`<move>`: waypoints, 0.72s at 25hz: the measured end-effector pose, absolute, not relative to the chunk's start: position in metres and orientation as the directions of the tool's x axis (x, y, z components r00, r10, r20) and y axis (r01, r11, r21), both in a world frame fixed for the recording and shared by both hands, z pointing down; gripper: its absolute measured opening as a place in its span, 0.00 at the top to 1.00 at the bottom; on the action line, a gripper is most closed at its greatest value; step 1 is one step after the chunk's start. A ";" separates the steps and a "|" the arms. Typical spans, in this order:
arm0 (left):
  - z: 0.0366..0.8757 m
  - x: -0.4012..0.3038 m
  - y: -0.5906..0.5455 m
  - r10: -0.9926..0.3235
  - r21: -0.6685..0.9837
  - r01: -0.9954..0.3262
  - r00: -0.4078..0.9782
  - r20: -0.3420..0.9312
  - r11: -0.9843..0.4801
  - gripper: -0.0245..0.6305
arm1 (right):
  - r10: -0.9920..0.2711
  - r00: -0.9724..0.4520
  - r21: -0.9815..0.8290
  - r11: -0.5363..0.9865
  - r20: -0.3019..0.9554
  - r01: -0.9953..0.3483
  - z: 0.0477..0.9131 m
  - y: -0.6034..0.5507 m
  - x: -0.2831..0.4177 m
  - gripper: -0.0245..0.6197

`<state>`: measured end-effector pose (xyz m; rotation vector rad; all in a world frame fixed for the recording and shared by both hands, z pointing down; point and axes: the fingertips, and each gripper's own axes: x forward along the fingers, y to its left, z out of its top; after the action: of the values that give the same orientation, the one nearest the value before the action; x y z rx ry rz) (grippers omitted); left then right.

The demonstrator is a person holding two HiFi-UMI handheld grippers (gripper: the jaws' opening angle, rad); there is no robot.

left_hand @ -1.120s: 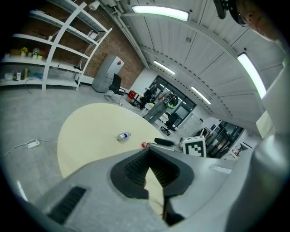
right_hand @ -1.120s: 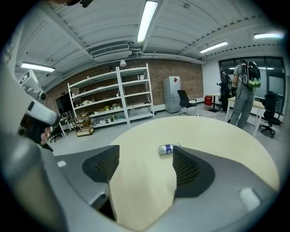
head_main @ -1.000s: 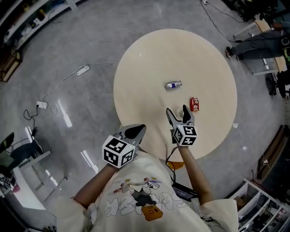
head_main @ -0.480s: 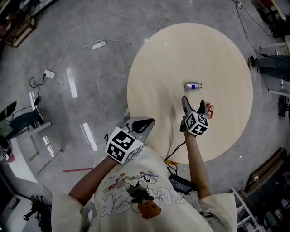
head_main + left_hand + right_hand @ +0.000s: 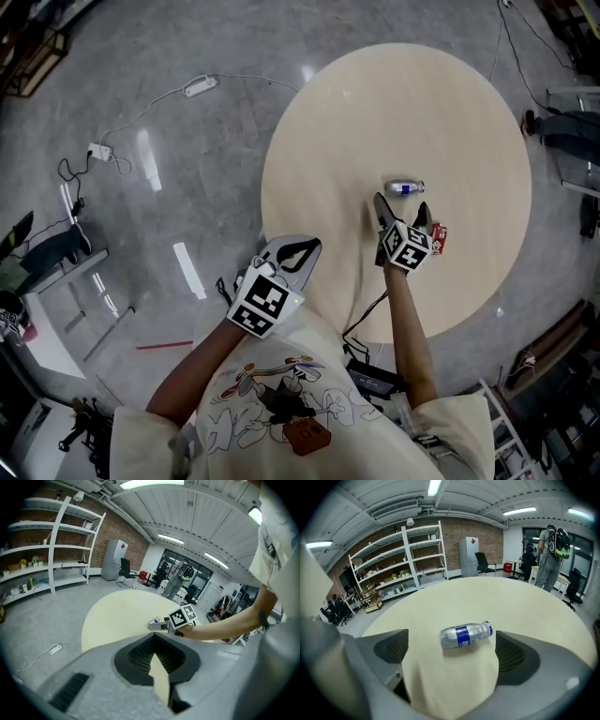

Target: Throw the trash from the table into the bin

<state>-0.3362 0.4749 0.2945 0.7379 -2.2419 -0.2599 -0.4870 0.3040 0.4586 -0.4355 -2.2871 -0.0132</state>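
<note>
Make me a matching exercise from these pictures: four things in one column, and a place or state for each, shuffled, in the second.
Things
1. left gripper
2. right gripper
3. bottle
4. white power strip

Places or states
A. lying on its side on the table
B. jaws wide apart
C. on the floor, off the table
D. jaws shut, nothing between them

Pairs: 1-D, 2-B, 3-A, 4-C.

Note: the right gripper's jaws have just been opening. The bottle lies at their tips, and the pads do not touch it.

Closed left hand-held gripper (image 5: pixel 154 644) over round table (image 5: pixel 117 616)
</note>
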 end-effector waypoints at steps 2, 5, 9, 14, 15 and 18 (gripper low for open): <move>0.302 -0.347 0.469 -0.583 0.392 -0.434 -0.549 0.599 0.811 0.95 | 0.294 -0.624 -0.112 0.943 0.724 0.314 0.465 0.300 -0.494 0.07; 0.311 -0.362 0.456 -0.582 0.381 -0.444 -0.543 0.605 0.811 0.95 | 0.282 -0.611 -0.093 0.942 0.740 0.323 0.477 0.292 -0.502 0.05; 0.315 -0.372 0.439 -0.581 0.363 -0.461 -0.539 0.610 0.809 0.95 | 0.300 -0.600 -0.068 0.923 0.741 0.378 0.485 0.288 -0.508 0.03; 0.320 -0.367 0.435 -0.602 0.385 -0.473 -0.504 0.619 0.792 0.95 | 0.303 -0.613 -0.049 0.917 0.729 0.395 0.490 0.290 -0.516 0.03; 0.321 -0.364 0.435 -0.607 0.392 -0.475 -0.494 0.622 0.788 0.95 | 0.305 -0.615 -0.054 0.919 0.727 0.391 0.493 0.290 -0.518 0.03; 0.325 -0.359 0.436 -0.617 0.405 -0.477 -0.475 0.627 0.780 0.95 | 0.302 -0.624 -0.050 0.921 0.721 0.388 0.495 0.286 -0.523 0.19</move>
<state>-0.3593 0.4359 0.3248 0.8098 -2.1617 -0.2213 -0.5226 0.2858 0.4954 -0.4871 -2.2874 -0.1404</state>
